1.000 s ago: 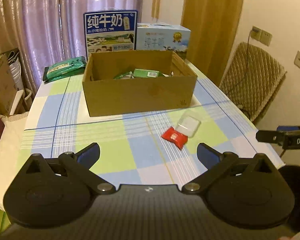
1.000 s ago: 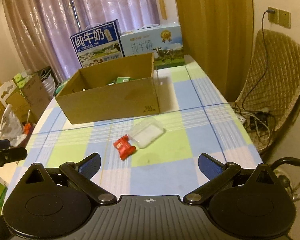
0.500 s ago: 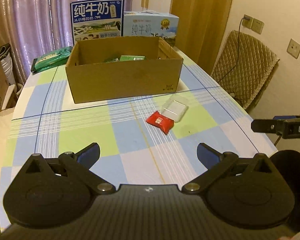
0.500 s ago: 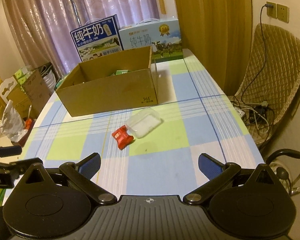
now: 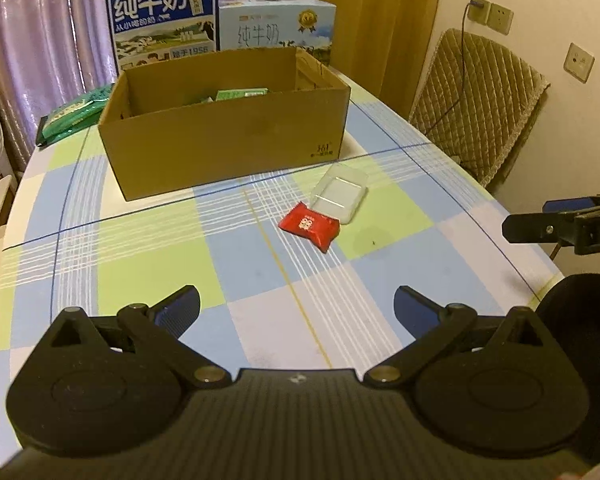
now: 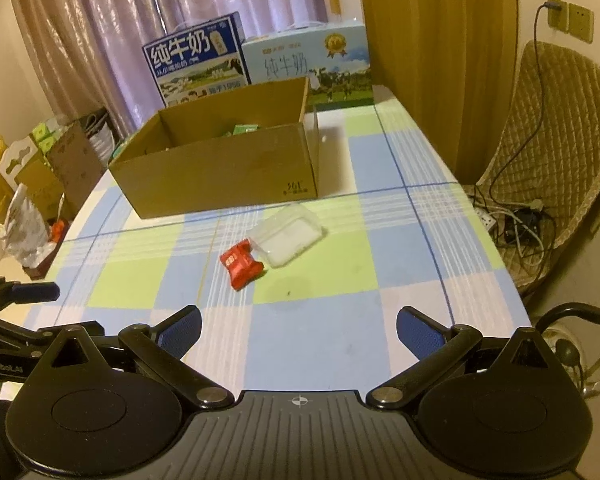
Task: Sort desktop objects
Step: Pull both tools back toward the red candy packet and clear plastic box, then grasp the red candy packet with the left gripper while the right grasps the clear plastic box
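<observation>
Left wrist view. The left claw [image 5: 296, 306] is seen spread wide and empty, held low above the near edge of the tabletop [image 5: 148, 268]. A red packet [image 5: 309, 226] is noted at about 12 o'clock from the claw, lying flat on the checked cloth, with a clear plastic tray [image 5: 340, 193] touching or just overlapping its far corner at 1 o'clock. Beyond both, at 11 to 12 o'clock, an open cardboard box [image 5: 228, 140] is seen; green cartons [image 5: 240, 94] are visible inside it. A green pouch [image 5: 78, 110] is noted outside the box at 10 o'clock, near the far left edge. Two milk cartons [image 5: 162, 20] stand behind the box. The tip of the right claw [image 5: 540, 229] enters at 3 o'clock.

Right wrist view. The right claw [image 6: 299, 330] is likewise seen wide apart with nothing held. The red packet [image 6: 242, 266] lies at 11 o'clock, the clear plastic tray [image 6: 288, 236] just beyond it at 12 o'clock, the cardboard box [image 6: 220, 176] farther off. Part of the left claw [image 6: 32, 293] shows at 9 o'clock.

Progress, as judged: some items are already boxed; the packet and tray are left on the cloth, neither yet touched. Whether the pouch belongs to the sorting cannot be told.
</observation>
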{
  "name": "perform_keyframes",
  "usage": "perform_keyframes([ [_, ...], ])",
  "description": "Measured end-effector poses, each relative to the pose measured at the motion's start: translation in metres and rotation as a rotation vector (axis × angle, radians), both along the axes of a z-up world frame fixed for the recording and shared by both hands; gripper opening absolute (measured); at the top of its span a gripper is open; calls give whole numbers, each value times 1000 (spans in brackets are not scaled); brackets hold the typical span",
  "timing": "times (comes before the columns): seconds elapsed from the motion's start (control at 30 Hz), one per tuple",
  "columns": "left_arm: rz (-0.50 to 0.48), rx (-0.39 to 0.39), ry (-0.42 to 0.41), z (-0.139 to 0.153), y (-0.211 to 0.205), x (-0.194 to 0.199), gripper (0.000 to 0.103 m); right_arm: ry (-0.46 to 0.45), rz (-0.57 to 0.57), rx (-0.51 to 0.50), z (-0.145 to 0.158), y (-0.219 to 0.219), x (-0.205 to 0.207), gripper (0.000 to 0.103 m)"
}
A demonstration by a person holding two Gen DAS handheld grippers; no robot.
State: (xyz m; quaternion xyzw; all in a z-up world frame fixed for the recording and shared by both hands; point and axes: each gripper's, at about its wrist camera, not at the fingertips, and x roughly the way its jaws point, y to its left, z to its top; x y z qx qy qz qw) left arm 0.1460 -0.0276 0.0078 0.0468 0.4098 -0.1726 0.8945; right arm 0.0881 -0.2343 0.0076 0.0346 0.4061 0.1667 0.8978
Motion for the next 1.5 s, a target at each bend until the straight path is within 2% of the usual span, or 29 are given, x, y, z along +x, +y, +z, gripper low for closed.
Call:
perform_keyframes([
  [0.2,-44,-4,29,-12,-2,14,101,9,33,-27,0,6,19,101],
  [0.37,-91,36,30,-16,-9,31,101,-7,97,-63,10,12,42,101],
  [0.6,-197,53,37,-26,-20,61,101,-17,202,-158,9,20,80,101],
  [0.8,-302,126,51,-46,-36,85,101,-1,321,-239,-13,31,105,101],
  [0.93,-314,140,71,-60,-41,106,101,19,376,-269,-32,37,121,101],
  [1.1,-321,189,28,-75,-48,129,101,49,414,-301,-57,42,141,101],
  [1.3,-394,175,-3,-88,-57,150,101,58,445,-313,-75,48,163,101],
  [1.5,-455,170,66,-102,-66,168,101,74,467,-305,-85,55,178,101],
])
